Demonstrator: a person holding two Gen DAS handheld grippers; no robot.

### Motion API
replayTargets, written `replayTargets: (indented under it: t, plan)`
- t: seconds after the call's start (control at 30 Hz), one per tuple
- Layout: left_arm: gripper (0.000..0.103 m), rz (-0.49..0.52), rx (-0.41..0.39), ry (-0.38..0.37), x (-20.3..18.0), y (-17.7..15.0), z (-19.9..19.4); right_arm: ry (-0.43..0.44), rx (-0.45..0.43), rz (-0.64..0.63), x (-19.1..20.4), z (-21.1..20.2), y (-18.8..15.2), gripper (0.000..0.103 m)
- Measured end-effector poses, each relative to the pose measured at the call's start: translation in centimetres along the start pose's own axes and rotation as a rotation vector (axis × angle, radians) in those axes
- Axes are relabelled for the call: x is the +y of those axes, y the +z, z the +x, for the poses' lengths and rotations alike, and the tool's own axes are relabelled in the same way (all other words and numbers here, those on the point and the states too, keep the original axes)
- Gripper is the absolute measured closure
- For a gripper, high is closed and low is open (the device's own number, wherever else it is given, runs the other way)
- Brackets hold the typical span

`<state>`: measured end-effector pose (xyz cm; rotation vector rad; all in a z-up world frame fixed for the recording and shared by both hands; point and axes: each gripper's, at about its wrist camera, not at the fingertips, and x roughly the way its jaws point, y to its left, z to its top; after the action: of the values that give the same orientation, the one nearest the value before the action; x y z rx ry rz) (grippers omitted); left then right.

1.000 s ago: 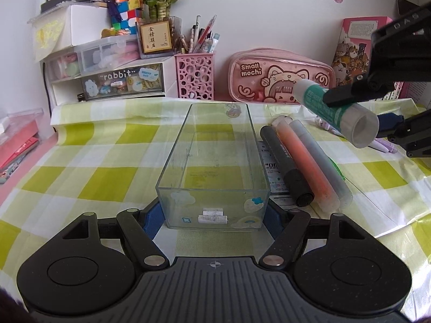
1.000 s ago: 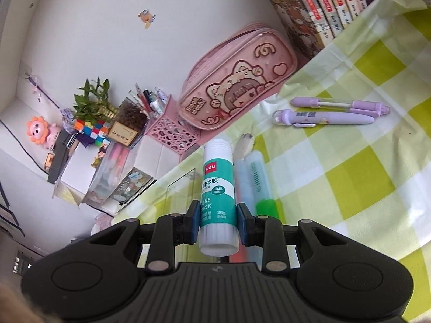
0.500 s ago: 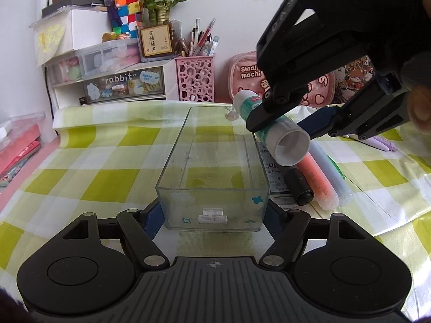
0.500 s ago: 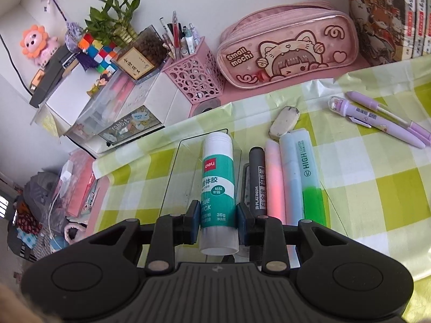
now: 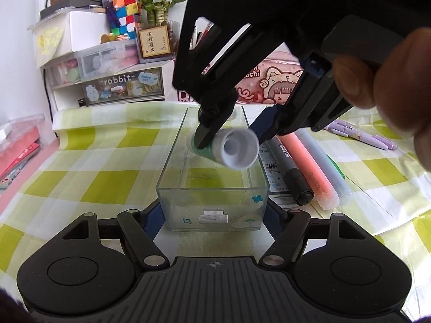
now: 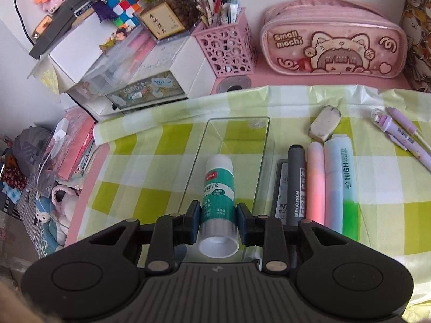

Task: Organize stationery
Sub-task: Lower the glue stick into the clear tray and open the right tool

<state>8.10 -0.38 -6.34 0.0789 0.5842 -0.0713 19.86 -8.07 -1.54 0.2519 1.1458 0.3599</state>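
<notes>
- the right tool [image 6: 218,222] gripped a glue stick [image 6: 218,188] and held it over the clear box [image 6: 234,145].
- the left tool [image 5: 214,216] clamped the near end of that box [image 5: 212,188] on the tabletop [image 5: 89,172].
- markers [image 6: 320,185] lay at 3 o'clock of the box, just beside it.

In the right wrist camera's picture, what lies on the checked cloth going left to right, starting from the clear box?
Clear box, with the glue stick held over it by the right gripper → grey marker → pink highlighter → blue-and-green highlighter → purple pens.
</notes>
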Motion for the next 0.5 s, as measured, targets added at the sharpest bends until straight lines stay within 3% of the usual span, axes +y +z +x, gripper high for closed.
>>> replayTargets:
  t: [0.13,0.27,0.43,0.5]
  plan:
    - [0.031,-0.003,0.002,-0.004,0.1,0.0,0.0,0.045,0.074,-0.053,0.7,1.5,-0.6,0.077]
    - [0.030,-0.005,0.003,-0.007,0.2,0.0,0.1,0.071,0.085,-0.080,1.0,1.4,-0.9,0.074]
    - [0.030,-0.007,0.005,-0.029,0.4,0.0,0.1,0.214,0.108,0.071,-1.4,1.3,-0.5,0.073]
    - [0.030,-0.004,0.005,-0.028,0.3,-0.1,0.1,0.190,0.068,0.037,-1.2,0.9,-0.8,0.072]
